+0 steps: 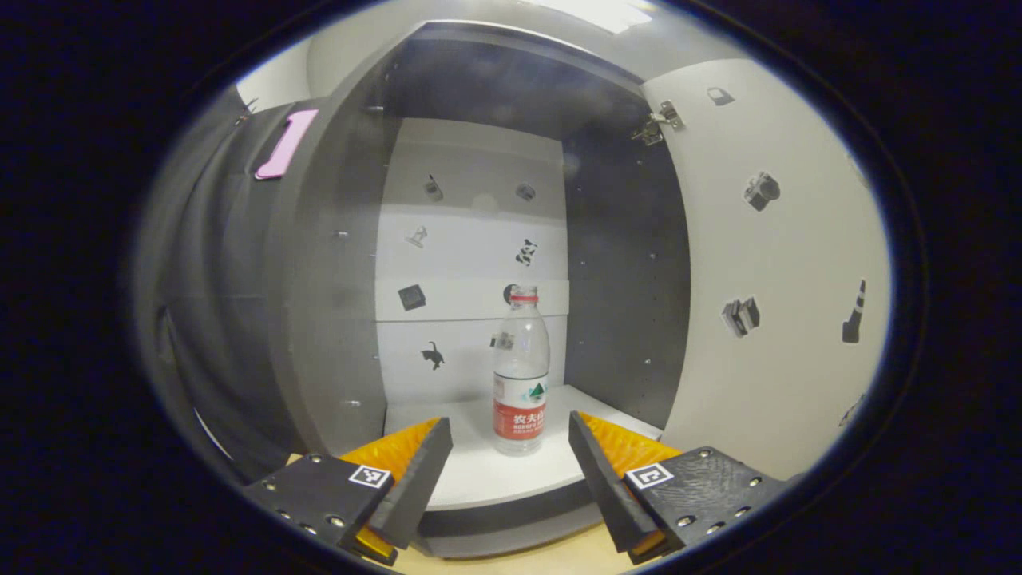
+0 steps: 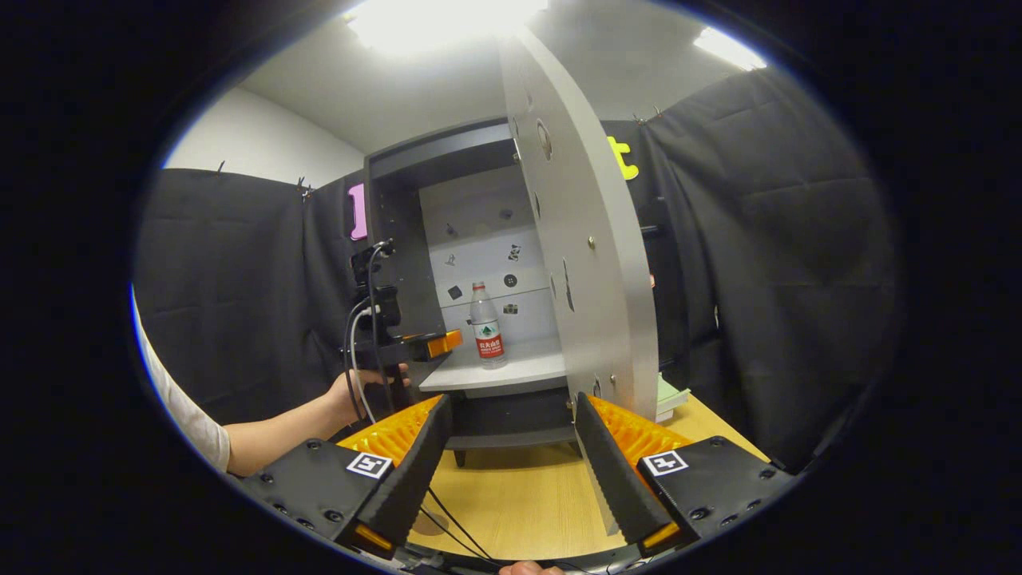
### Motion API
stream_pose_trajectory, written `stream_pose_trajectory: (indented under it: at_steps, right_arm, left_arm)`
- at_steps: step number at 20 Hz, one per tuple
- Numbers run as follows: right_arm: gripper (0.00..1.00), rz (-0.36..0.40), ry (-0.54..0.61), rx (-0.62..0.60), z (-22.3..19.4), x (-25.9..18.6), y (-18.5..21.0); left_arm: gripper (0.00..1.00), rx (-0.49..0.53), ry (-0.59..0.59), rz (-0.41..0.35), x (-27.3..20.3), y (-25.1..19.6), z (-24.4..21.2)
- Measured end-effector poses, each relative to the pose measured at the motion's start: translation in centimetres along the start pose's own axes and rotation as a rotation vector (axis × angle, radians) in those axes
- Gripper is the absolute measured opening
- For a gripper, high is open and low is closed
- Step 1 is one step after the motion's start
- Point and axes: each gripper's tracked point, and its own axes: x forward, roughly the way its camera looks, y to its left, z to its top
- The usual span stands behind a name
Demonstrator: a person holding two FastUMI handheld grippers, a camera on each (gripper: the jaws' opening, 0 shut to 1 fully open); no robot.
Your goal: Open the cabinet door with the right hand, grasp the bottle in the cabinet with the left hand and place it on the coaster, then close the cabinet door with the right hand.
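Pale wood-grain counter (image 2: 519, 487) is seen under a dark cabinet (image 2: 399, 208), black cloth walls around. White cabinet door (image 2: 595, 263) is swung open. Clear plastic bottle (image 1: 520, 371), red-labelled, is stood upright on the white shelf (image 1: 479, 471), long axis toward 12 o'clock. Left gripper (image 1: 511, 471) jaws are spread wide just before it; right gripper (image 2: 511, 471) jaws are wide, empty.
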Motion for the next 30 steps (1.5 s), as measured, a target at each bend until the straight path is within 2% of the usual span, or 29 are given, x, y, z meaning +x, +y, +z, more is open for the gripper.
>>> stream_pose_trajectory:
  at_steps: [4, 7, 10, 11, 12, 15, 16, 17, 18, 21, 22, 23, 26, 30]
  right_arm:
    - [0.98, -0.011, -0.017, -0.031, -0.5, 0.7, 0.0]
    - [1.00, 0.014, -0.010, -0.050, -0.7, 0.8, 0.6]
    - [0.98, 0.026, -0.005, -0.069, -1.0, 1.1, 1.0]
    - [0.93, 0.025, -0.005, -0.068, -1.1, 1.5, 1.1]
    - [0.98, 0.020, -0.003, -0.069, -1.1, 1.6, 0.8]
    - [0.98, -0.002, -0.004, -0.060, -1.0, 1.5, 0.5]
    - [0.93, -0.005, -0.005, -0.054, -0.9, 1.3, 0.3]
    - [0.98, -0.010, -0.006, -0.053, -0.8, 1.2, 0.1]
    - [0.98, -0.015, -0.006, -0.055, -0.7, 1.1, -0.1]
    - [0.98, -0.020, -0.012, -0.059, -0.6, 1.2, -0.2]
    - [0.98, -0.018, -0.011, -0.056, -0.7, 1.3, -0.2]
    - [0.98, -0.016, -0.012, -0.052, -0.7, 1.3, 0.0]
    - [0.98, -0.012, -0.026, -0.054, -0.2, 0.9, -0.2]
    - [0.98, 0.000, -0.056, -0.024, 1.2, -0.4, -0.4]
  left_arm:
    - [0.89, -0.011, -0.003, -0.001, 4.6, 0.3, 0.3]
    - [0.91, -0.015, 0.011, -0.034, 7.6, -0.4, 0.5]
    - [0.90, -0.015, 0.018, -0.045, 9.6, -0.8, 0.6]
    - [0.91, -0.014, 0.023, -0.041, 10.3, -0.7, 0.3]
    - [0.91, -0.021, 0.030, -0.044, 10.8, -1.0, 0.0]
    - [0.89, -0.058, 0.057, -0.046, 12.5, -1.3, -1.2]
    - [0.89, -0.071, 0.064, -0.045, 13.1, -1.3, -1.6]
    - [0.90, -0.081, 0.067, -0.048, 13.3, -1.3, -1.8]
    - [0.91, -0.095, 0.067, -0.050, 13.6, -1.3, -1.8]
    - [0.90, -0.107, 0.062, -0.054, 13.5, -1.3, -1.5]
    - [0.88, -0.098, 0.060, -0.054, 13.5, -1.2, -1.4]
    - [0.81, -0.088, 0.064, -0.057, 13.3, -1.3, -1.3]
    - [0.75, -0.077, 0.057, -0.064, 12.1, -1.4, -0.5]
    - [0.75, -0.085, 0.025, -0.093, 8.1, -2.2, 1.6]
